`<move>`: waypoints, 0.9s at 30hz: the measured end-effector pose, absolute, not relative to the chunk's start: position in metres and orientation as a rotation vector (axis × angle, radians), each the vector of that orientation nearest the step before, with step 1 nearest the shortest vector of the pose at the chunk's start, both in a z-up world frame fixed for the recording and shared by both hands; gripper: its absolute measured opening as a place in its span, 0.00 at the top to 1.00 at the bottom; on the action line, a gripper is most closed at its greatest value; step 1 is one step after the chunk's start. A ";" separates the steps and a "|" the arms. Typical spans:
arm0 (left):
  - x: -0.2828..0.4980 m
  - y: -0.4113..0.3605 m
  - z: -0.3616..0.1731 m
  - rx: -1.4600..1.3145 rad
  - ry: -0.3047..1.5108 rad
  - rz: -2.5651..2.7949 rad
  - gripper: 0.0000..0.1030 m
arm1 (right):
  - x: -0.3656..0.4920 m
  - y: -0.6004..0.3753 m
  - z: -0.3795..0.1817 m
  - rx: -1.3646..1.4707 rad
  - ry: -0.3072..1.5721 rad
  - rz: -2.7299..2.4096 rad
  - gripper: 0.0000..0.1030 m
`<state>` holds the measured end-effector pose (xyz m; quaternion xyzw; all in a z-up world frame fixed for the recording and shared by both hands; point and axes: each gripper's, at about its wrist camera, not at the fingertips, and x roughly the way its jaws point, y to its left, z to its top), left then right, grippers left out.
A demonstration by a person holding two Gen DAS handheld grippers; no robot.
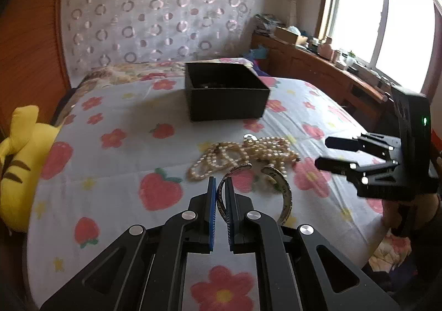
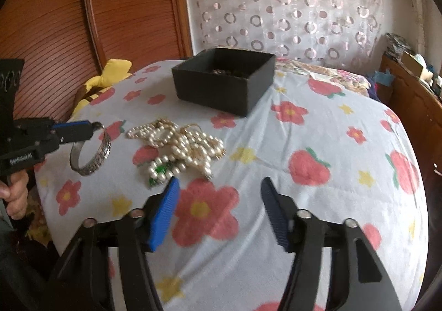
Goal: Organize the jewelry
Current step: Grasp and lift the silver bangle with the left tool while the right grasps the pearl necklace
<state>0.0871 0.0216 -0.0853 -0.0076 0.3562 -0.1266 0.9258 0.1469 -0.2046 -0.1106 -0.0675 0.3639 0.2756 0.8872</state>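
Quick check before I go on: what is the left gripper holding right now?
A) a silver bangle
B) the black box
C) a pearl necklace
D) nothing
A: the left gripper has its jaws shut on the silver bangle, lifted clear of the bedspread, while the pearl necklaces lie loose near the black box.

Left gripper (image 1: 219, 186) fingers clamped shut, angled downward; right gripper (image 2: 219, 186) fingers apart, nothing between.
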 end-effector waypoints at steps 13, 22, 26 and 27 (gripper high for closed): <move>0.076 0.044 -0.088 -0.078 0.717 -0.250 0.94 | 0.181 -0.181 -0.123 -0.136 0.877 0.655 0.88; 0.074 0.048 -0.084 -0.088 0.700 -0.244 0.94 | 0.176 -0.184 -0.105 -0.136 0.833 0.682 0.92; 0.072 0.047 -0.082 -0.090 0.693 -0.244 0.93 | 0.169 -0.185 -0.082 -0.145 0.774 0.687 0.92; 0.072 0.047 -0.081 -0.091 0.691 -0.246 0.93 | 0.169 -0.185 -0.078 -0.147 0.763 0.688 0.92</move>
